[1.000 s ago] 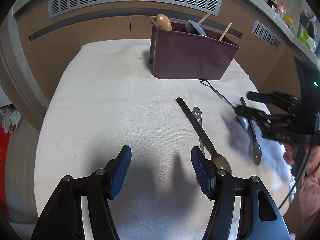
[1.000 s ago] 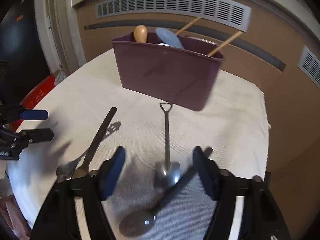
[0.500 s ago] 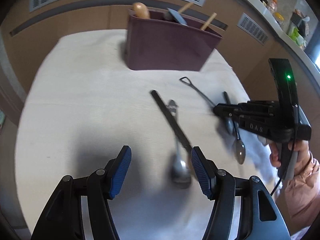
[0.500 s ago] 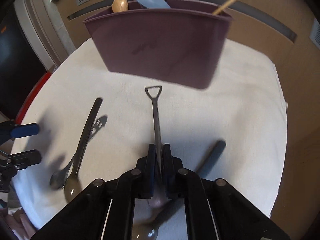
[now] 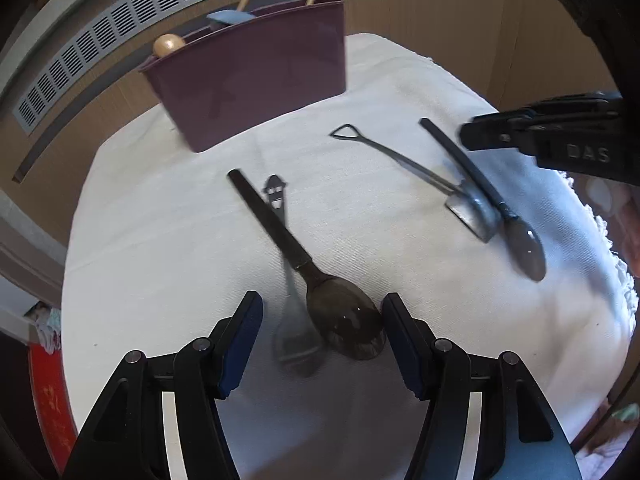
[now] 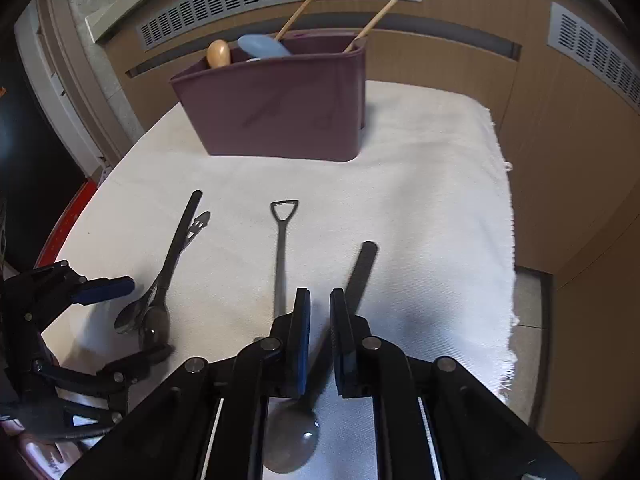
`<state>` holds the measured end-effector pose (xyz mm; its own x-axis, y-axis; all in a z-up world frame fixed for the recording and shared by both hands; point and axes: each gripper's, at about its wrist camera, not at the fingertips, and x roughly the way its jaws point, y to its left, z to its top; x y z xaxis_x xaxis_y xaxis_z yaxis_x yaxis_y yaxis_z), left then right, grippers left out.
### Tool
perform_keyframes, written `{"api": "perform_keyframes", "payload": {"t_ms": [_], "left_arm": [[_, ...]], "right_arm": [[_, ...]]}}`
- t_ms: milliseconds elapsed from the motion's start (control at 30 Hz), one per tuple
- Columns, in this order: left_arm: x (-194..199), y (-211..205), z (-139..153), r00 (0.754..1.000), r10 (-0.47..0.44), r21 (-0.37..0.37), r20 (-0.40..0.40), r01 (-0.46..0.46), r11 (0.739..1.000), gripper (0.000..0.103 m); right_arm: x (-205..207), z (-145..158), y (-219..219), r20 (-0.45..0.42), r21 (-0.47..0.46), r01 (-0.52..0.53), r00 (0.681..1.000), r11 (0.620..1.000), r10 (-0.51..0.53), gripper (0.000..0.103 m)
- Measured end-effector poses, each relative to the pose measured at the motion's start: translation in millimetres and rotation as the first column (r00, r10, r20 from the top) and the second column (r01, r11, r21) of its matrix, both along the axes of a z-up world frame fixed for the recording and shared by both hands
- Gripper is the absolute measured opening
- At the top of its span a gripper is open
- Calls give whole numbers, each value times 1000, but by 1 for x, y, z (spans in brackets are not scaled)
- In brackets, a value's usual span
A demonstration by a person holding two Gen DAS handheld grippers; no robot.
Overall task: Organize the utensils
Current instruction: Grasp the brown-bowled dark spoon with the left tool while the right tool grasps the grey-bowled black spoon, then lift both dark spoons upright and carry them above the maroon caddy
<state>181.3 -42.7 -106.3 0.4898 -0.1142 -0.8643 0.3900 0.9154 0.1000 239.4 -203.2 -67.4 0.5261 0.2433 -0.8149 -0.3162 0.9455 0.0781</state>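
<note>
Left wrist view: left gripper (image 5: 322, 332) is hanging released, jaws straddling the dark spoon (image 5: 344, 328) in front of the maroon caddy (image 5: 256, 80), lining up a pick.

Right wrist view: right gripper (image 6: 320, 336) is opening narrowly, nothing clamped; shovel spoon (image 6: 279, 256) is lying before the caddy, just left of the jaws, probably for regrasping.

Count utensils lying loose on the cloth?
4: black-handled spoon crossing a steel spoon at the left claw; shovel-handled spoon and dark spoon by the right claw. None apparently hidden.
</note>
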Motion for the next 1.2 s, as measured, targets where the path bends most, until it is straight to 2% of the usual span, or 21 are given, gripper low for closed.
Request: {"api": "perform_keyframes", "payload": {"t_ms": [200,267,367,433,500,567,600,667,733,900,1067,1133,1200], "left_arm": [[15,53,3,987,161,-22,-1,-161,987,63],[20,72,4,979,201,-77,-34,-203,976,63],[22,90,7,971,220,-172,-94,-234,957,63],[25,99,10,967,227,-223,-119,-249,943,63],[29,99,15,967,220,-249,-131,-247,936,63],[36,96,22,972,196,-260,-127,-224,939,61],[42,96,23,976,181,-260,-122,-208,943,58],[56,84,25,983,140,-227,-117,-164,960,38],[81,76,19,985,119,-188,-128,-142,972,30],[121,54,9,977,86,-138,-193,-113,984,28],[135,43,-6,965,101,-91,-240,-126,988,28],[135,41,-7,969,104,-83,-226,-125,989,27],[134,39,-7,972,100,-79,-214,-120,990,21]], "right_arm": [[-7,-14,3,-43,-19,-7,999,1000,6,20],[-5,-22,3,-66,-21,14,998,1000,-16,20],[9,-29,4,-70,-23,61,996,998,-62,19],[13,-29,12,-53,-69,64,996,996,-67,18],[14,-29,23,-18,-142,47,999,989,-50,12],[14,-27,30,-17,-136,16,1000,991,-19,11],[13,-23,29,-26,-91,1,1000,996,-4,11],[12,-13,26,-20,-24,-4,1000,1000,3,11],[10,0,21,1,27,-8,1000,1000,8,11],[3,16,18,35,56,-13,999,998,11,11],[-5,16,18,39,57,-18,999,998,16,11],[-5,15,18,40,56,-16,999,998,13,11],[-3,14,16,36,64,-14,999,998,12,11]]}}
